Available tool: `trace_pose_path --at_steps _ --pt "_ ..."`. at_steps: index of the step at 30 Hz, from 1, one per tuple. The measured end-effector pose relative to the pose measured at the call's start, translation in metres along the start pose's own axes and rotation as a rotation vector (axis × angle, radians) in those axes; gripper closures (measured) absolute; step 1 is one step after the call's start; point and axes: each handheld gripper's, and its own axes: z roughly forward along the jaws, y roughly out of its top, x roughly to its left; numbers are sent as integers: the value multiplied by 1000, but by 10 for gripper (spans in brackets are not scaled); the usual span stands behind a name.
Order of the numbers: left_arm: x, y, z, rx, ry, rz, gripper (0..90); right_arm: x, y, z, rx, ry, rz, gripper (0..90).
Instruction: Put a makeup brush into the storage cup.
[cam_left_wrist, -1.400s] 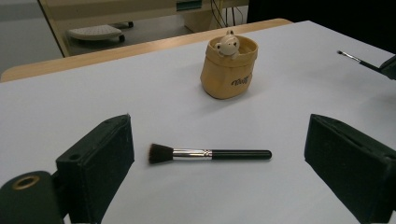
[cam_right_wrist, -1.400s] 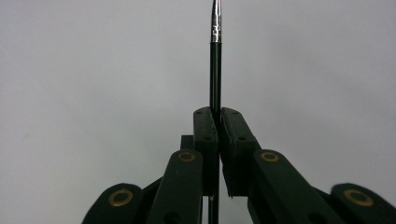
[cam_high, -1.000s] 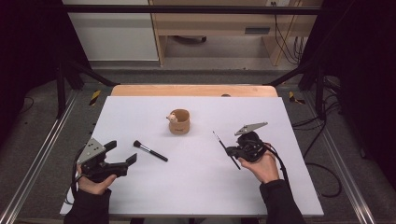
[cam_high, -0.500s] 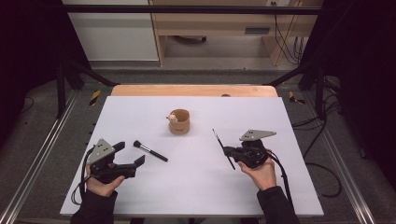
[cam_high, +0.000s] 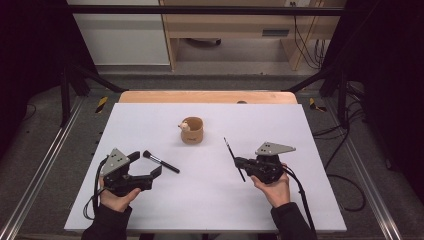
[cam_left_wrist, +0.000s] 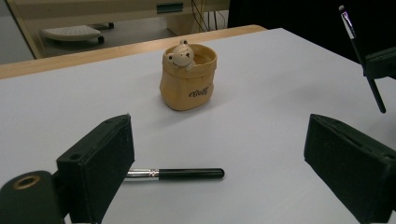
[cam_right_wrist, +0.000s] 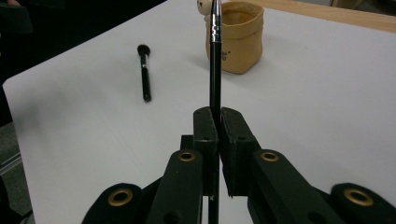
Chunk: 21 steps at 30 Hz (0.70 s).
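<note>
A tan pouch-shaped cup (cam_high: 192, 130) with a small bear on its rim stands mid-table. A black-handled makeup brush (cam_high: 161, 161) lies flat on the white table (cam_high: 215, 200), left of the cup. My left gripper (cam_high: 146, 164) is open just short of it. In the left gripper view the brush (cam_left_wrist: 175, 174) lies across the gap ahead of the jaws, its head end hidden behind the left jaw. My right gripper (cam_high: 239, 161) is shut on a thin black brush (cam_high: 234, 159), which points toward the cup (cam_right_wrist: 238, 37) in the right gripper view.
A wooden strip (cam_high: 207, 96) borders the table's far edge. Metal rails (cam_high: 45, 165) run along both sides. Cables (cam_high: 345, 180) lie on the floor at the right.
My left gripper has moved right, closer to the makeup brush on the table. The right gripper has tilted slightly and still holds the thin brush.
</note>
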Motion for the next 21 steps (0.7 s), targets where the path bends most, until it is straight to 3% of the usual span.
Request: trace_pose_path --at_steps 8,12,21 --pt "-11 5 9 -6 -17 -4 80 10 2 4 -38 33 -8 859" --pt "-19 9 14 -6 -26 12 80 11 2 8 -29 52 -5 859" --pt "-33 19 25 -19 -57 22 80 15 2 9 -61 60 1 859"
